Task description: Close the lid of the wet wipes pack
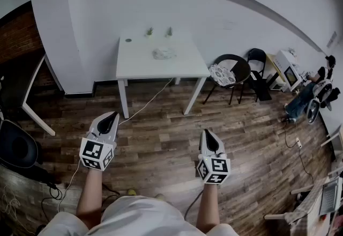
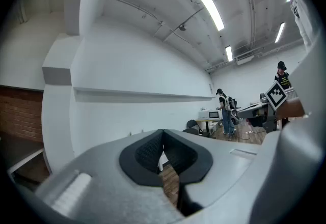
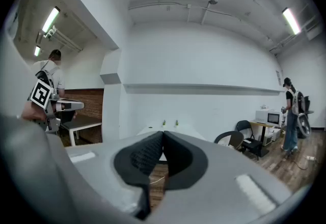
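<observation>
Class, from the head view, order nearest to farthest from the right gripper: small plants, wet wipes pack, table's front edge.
1. table's front edge, the near side.
2. wet wipes pack, mid-table.
3. small plants, back edge by the wall.

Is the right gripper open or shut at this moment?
Shut. In the right gripper view, the right gripper has its jaws touching at the tips, and nothing is held between them.
</observation>
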`<action>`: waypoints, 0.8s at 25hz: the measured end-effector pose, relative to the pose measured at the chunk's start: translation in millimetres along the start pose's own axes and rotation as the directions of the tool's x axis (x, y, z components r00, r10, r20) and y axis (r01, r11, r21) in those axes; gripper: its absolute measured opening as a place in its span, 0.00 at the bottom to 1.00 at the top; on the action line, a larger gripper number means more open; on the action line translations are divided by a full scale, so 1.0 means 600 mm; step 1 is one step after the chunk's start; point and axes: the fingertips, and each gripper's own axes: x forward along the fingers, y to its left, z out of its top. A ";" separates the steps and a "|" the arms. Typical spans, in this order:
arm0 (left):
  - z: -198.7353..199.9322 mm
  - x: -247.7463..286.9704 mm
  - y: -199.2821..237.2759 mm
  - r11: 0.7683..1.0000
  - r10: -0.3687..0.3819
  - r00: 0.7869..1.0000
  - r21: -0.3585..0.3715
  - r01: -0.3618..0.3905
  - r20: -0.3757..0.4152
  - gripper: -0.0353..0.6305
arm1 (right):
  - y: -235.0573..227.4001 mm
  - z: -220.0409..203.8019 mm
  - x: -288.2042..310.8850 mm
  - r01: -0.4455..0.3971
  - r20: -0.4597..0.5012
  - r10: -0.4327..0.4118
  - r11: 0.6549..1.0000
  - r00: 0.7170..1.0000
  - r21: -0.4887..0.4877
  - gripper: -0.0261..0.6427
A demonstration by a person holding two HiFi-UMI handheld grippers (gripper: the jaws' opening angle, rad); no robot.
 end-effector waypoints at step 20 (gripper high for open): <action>0.002 0.004 -0.016 1.000 -0.012 1.000 -0.001 0.012 0.002 0.06 | 0.000 0.004 0.001 -0.004 0.019 0.004 1.000 1.000 -0.003 0.05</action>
